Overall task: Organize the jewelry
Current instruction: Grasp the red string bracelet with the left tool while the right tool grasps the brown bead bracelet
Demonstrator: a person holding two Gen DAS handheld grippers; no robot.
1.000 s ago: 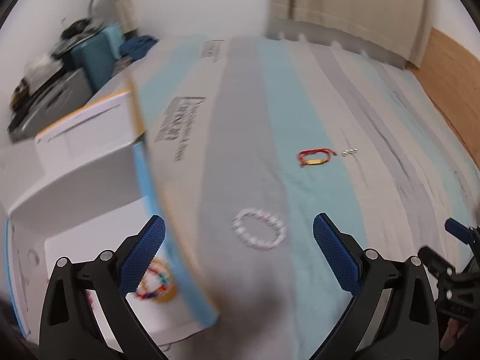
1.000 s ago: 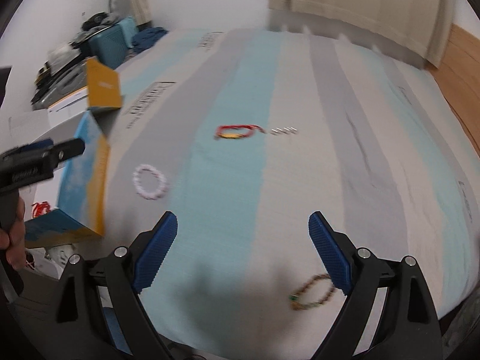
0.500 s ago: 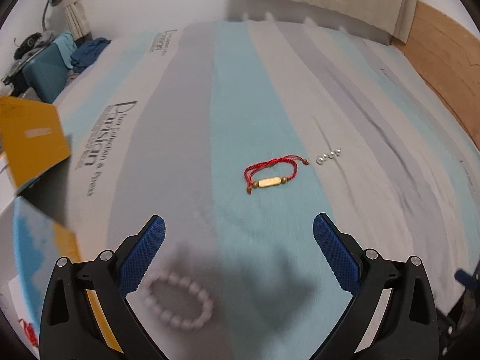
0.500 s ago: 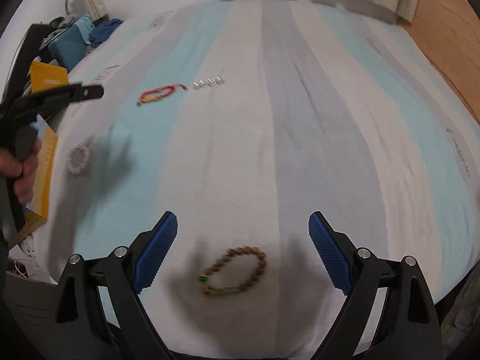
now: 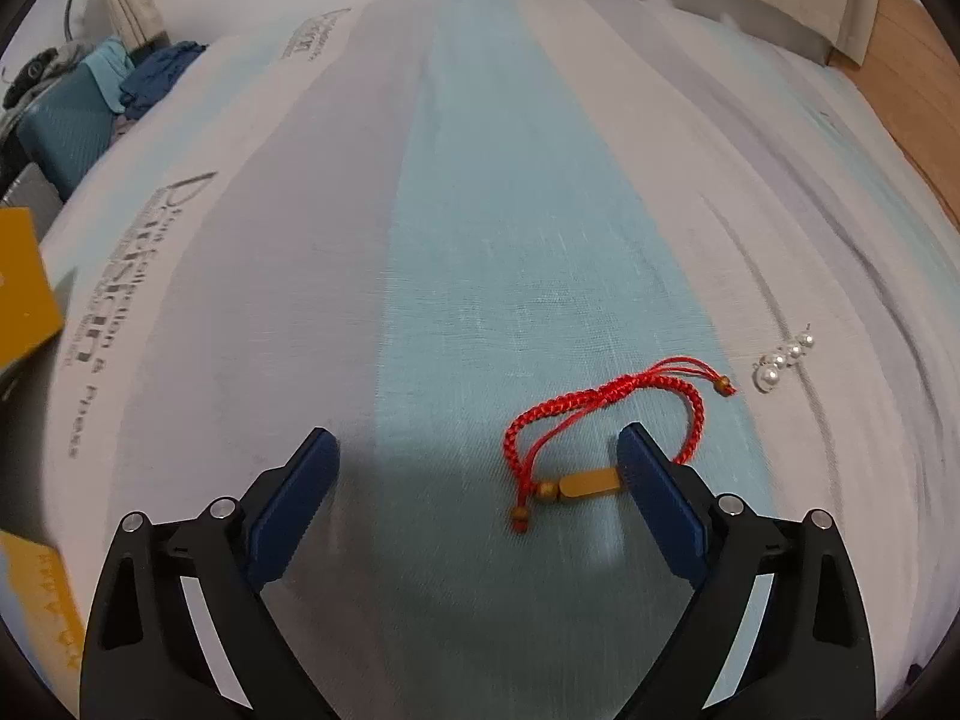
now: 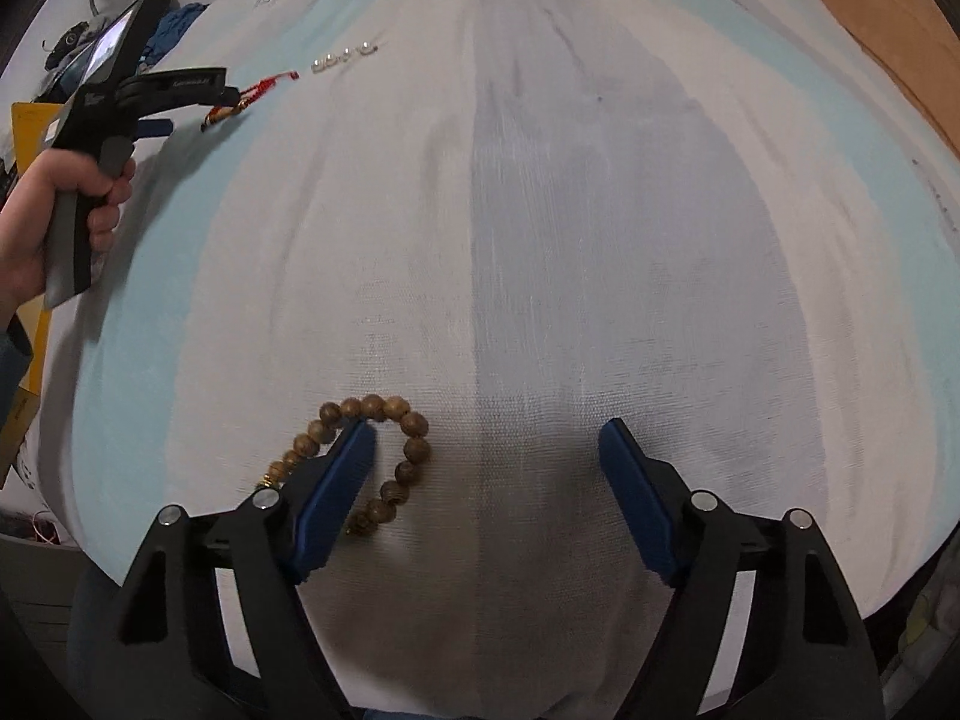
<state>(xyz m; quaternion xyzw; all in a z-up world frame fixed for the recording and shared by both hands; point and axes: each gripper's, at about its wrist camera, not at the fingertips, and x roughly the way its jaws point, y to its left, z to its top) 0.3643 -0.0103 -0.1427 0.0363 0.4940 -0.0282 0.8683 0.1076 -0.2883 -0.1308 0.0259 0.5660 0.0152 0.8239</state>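
A red braided cord bracelet with a gold bar lies on the striped bedsheet, between my left gripper's fingers, close to the right fingertip. My left gripper is open just above it. Pearl earrings lie to the bracelet's right. In the right wrist view a brown wooden bead bracelet lies on the sheet, and my open right gripper has its left finger over the ring's middle. The left gripper, red bracelet and pearls show far left there.
A yellow and blue box stands at the bed's left edge. A teal suitcase with clothes is beyond the bed at far left. Wooden floor lies to the right. The bed's near edge is just below my right gripper.
My left gripper has moved forward from the box and white bead bracelet to the red bracelet. My right gripper has moved down to the wooden bead bracelet, which now sits at its left finger.
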